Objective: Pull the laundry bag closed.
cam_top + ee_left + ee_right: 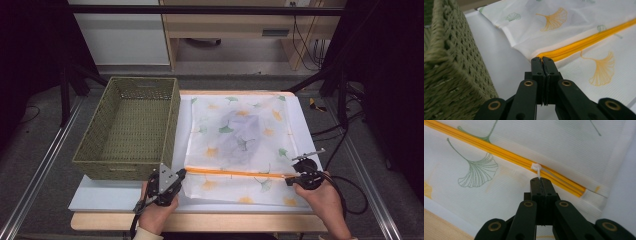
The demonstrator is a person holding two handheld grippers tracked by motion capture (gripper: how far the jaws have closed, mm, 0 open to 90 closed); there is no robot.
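Note:
A white mesh bag [260,112] printed with ginkgo leaves lies flat on the white board, with a dark garment [241,136] showing through it. An orange zipper [235,173] runs across its near part. My left gripper [182,173] is shut on the bag's corner at the zipper's left end [542,59]. The right gripper [289,181] is shut on the white zipper pull [537,167], which sits near the zipper's right end [579,190]. In the right gripper view the pull's tab runs straight into my closed tips [540,179].
A green woven basket [142,80] stands empty on the left, its near corner close beside my left gripper [449,62]. The white board [100,197] lies on a wooden table [200,222]. Cables trail off to the right [350,195].

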